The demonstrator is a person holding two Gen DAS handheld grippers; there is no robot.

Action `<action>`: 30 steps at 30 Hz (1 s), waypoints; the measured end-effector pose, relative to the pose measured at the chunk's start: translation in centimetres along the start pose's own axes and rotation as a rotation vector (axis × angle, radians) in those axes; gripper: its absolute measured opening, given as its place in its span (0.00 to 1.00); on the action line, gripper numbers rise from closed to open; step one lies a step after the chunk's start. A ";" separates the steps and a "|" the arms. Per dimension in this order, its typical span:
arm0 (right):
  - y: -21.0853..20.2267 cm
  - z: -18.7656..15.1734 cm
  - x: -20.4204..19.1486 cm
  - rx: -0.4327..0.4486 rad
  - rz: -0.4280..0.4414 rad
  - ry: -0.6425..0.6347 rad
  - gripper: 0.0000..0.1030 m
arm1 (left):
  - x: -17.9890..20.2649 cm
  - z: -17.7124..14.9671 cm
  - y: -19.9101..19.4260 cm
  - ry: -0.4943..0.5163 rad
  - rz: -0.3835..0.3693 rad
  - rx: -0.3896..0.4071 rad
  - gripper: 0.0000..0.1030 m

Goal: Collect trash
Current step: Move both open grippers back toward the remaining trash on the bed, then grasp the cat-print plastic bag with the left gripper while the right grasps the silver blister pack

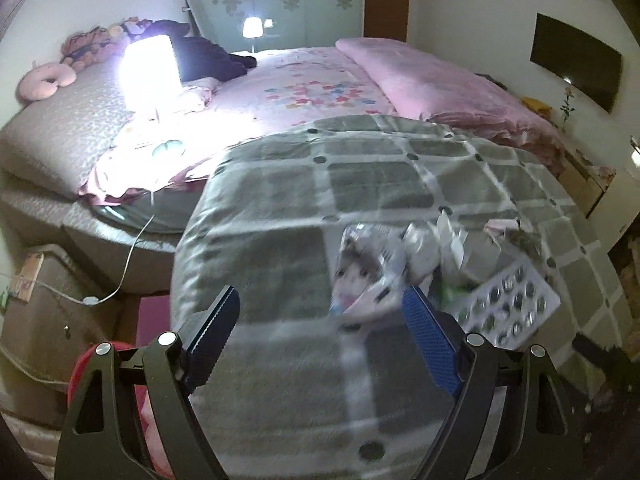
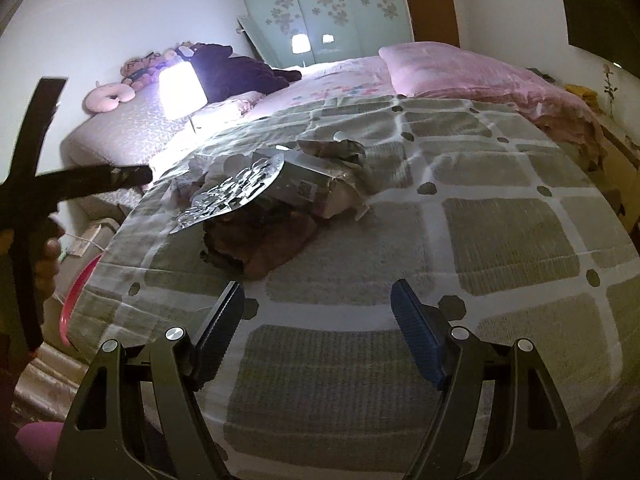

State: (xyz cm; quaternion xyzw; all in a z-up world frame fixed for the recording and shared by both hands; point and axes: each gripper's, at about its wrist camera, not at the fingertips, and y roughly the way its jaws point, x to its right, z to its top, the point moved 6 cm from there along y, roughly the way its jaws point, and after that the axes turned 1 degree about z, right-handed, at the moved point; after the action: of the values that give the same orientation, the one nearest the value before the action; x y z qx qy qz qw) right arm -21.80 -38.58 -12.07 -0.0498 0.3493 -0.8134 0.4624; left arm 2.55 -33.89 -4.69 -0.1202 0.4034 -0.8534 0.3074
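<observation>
Left gripper [image 1: 318, 306] spread wide, nothing between its fingers, and the crumpled white wrapper [image 1: 366, 276] sits just past its blue pad, right of centre. Beside that, lower right, a silver blister pack [image 1: 508, 310] on the grey checked blanket [image 1: 280, 200]. Right gripper [image 2: 318, 300] also wide open and empty, low in frame; the trash pile [image 2: 272, 200] lies centre-left above it, well apart.

One silver foil blister pack [image 2: 228, 194], one torn cardboard box [image 2: 320, 184], one glowing white lamp [image 2: 182, 90], one pink ring-shaped cushion [image 2: 108, 98].
</observation>
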 end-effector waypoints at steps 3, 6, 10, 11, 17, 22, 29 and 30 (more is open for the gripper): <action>0.0 0.0 0.3 0.001 -0.002 0.007 0.71 | 0.8 0.6 1.4 0.015 -0.006 -0.022 0.78; 0.0 0.0 0.6 -0.001 -0.002 0.015 0.71 | 1.3 0.6 2.7 0.021 -0.011 -0.046 0.78; 0.1 -0.1 0.8 -0.006 0.001 0.022 0.71 | 1.8 0.3 4.1 0.020 -0.047 -0.092 0.77; 0.1 -0.1 0.8 -0.007 0.001 0.022 0.71 | 1.9 0.1 4.4 0.016 -0.053 -0.105 0.76; 0.1 -0.3 0.9 -0.012 0.008 0.032 0.71 | 2.3 -0.8 5.6 0.008 -0.091 -0.129 0.47; 0.3 -0.3 1.0 -0.015 0.009 0.035 0.71 | 2.1 -1.4 4.9 0.010 -0.091 -0.105 0.43; 0.4 -0.5 0.7 -0.014 0.002 0.024 0.71 | 1.2 -3.5 2.4 0.053 -0.038 -0.069 0.43; 0.5 -0.5 0.7 -0.014 0.001 0.023 0.71 | 1.0 -4.2 1.9 0.055 -0.034 -0.066 0.43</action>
State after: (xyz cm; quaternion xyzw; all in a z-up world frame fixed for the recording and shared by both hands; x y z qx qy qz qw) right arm -22.09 -39.00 -12.91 -0.0436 0.3603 -0.8111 0.4586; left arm 0.68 -32.84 -8.86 -0.1135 0.4375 -0.8478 0.2774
